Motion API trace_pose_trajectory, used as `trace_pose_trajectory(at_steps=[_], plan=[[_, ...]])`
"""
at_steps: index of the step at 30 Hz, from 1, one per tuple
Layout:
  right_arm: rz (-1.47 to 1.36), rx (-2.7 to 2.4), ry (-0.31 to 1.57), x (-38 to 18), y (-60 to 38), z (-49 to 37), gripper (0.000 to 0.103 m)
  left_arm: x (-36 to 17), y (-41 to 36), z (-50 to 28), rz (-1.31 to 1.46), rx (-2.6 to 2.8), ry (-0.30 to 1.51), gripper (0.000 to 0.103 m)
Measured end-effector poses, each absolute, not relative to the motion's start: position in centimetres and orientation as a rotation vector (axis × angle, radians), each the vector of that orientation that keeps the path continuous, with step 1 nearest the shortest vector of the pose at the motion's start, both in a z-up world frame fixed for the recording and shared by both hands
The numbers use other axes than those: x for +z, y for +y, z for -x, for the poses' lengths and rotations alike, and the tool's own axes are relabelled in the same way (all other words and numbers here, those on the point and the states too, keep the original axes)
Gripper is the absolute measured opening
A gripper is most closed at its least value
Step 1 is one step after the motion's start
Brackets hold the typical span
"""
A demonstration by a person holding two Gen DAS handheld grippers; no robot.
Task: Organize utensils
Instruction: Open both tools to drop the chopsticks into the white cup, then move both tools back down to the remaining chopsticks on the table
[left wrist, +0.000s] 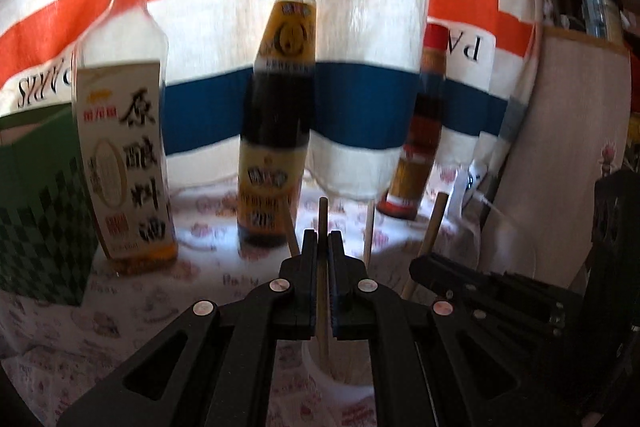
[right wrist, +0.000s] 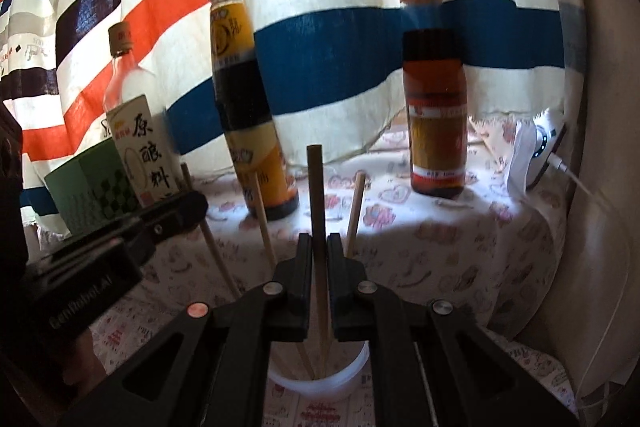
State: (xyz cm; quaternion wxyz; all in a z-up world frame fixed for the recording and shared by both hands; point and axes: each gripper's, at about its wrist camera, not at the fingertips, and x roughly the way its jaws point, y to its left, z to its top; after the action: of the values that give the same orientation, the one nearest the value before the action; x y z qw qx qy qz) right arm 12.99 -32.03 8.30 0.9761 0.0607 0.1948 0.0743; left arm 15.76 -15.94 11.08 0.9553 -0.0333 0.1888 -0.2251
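My left gripper (left wrist: pixel 323 241) is shut on a wooden chopstick (left wrist: pixel 322 223) that stands upright with its lower end in a white cup (left wrist: pixel 340 373). My right gripper (right wrist: pixel 319 243) is shut on a darker wooden chopstick (right wrist: pixel 316 195), also standing in the white cup (right wrist: pixel 320 379). Several more chopsticks (right wrist: pixel 355 211) lean in the same cup. The right gripper shows at the right of the left wrist view (left wrist: pixel 424 265). The left gripper shows at the left of the right wrist view (right wrist: pixel 188 205).
Three sauce bottles stand behind on the patterned tablecloth: a clear one with a white label (left wrist: pixel 124 131), a dark one with a yellow label (left wrist: pixel 276 131), a red-capped one (right wrist: pixel 434 79). A green box (left wrist: pixel 36 203) sits left. A striped cloth (left wrist: pixel 240 11) hangs behind. A white charger (right wrist: pixel 540 151) lies right.
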Motion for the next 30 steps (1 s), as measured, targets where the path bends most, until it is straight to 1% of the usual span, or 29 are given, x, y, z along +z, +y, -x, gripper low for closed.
trace_pose_trajectory(at_steps=[2,3,4,5,7,8,10,11,12,13,14,16,20,24,30], plan=[[-0.121,0.157,0.406,8.2,-32.0,-12.8,0.02,10.8,-15.7,-15.6,0.07,-0.463,0.397,0.004],[-0.12,0.159,0.405,8.3,-31.9,-12.6,0.036,10.8,-15.5,-15.4,0.068,-0.461,0.395,0.004],[-0.118,0.155,0.396,8.5,-31.8,-12.2,0.048,10.9,-15.3,-15.1,0.059,-0.453,0.386,0.006],[-0.111,0.145,0.37,8.8,-31.9,-11.6,0.052,11.1,-15.1,-14.8,0.046,-0.448,0.378,0.008],[-0.096,0.136,0.349,9.4,-31.8,-10.8,0.065,11.6,-14.6,-14.1,0.021,-0.428,0.36,0.025],[-0.094,0.138,0.345,9.6,-31.8,-10.5,0.067,12.0,-14.2,-13.6,0.012,-0.414,0.346,0.03],[-0.096,0.145,0.328,10.2,-31.8,-9.6,0.073,12.8,-13.2,-12.4,0.002,-0.391,0.313,0.045],[-0.097,0.148,0.32,10.5,-31.8,-9.2,0.075,13.2,-12.6,-11.7,0.0,-0.382,0.3,0.05],[-0.099,0.154,0.314,10.8,-31.8,-8.7,0.079,13.7,-11.8,-11.0,0.003,-0.368,0.289,0.06],[-0.1,0.169,0.305,11.2,-31.7,-7.9,0.082,14.0,-11.1,-10.4,0.009,-0.354,0.281,0.068],[-0.098,0.185,0.299,11.5,-31.5,-7.2,0.083,14.3,-10.2,-9.7,0.018,-0.342,0.273,0.071],[-0.088,0.202,0.291,12.0,-31.1,-6.1,0.087,14.5,-8.7,-8.4,0.017,-0.32,0.275,0.083],[-0.055,0.249,0.297,12.0,-29.9,-3.5,0.093,13.6,-6.1,-6.1,-0.032,-0.256,0.297,0.089],[-0.019,0.282,0.329,10.4,-28.8,-2.4,0.093,11.4,-3.8,-4.4,-0.032,-0.194,0.326,0.095],[-0.012,0.279,0.385,7.0,-27.5,-2.4,0.093,7.1,-0.6,-3.6,0.053,-0.139,0.381,0.099]])
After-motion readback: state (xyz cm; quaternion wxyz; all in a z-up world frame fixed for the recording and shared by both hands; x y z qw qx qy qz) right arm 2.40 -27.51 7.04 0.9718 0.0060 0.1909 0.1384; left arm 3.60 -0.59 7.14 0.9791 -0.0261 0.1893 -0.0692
